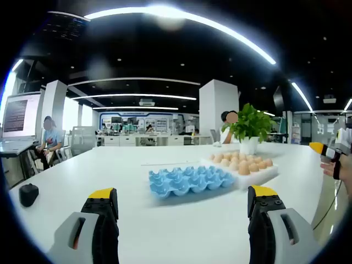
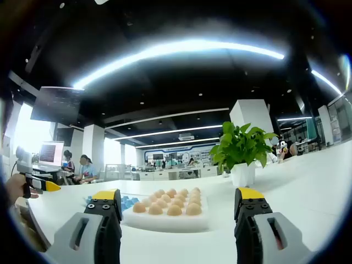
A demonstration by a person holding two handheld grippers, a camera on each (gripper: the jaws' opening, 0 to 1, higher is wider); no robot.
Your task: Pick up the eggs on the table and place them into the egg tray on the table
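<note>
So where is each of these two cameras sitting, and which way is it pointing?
Left gripper view: rides on the left gripper, looking along its open jaws across the white table at the blue egg tray; a hand shows at the right edge.
Right gripper view: rides on the right gripper, low over the table, facing the eggs on their white holder; a hand shows at the left edge.
Shared: table, eggs, blue tray, potted plant.

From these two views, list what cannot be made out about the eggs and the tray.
- Egg count: eggs are small and overlap in the left gripper view; the front rows hide the back ones in the right gripper view.
- Blue tray: in the right gripper view, mostly hidden behind the white block and a jaw.
- Far tray cells: too shallow an angle to check.
</note>
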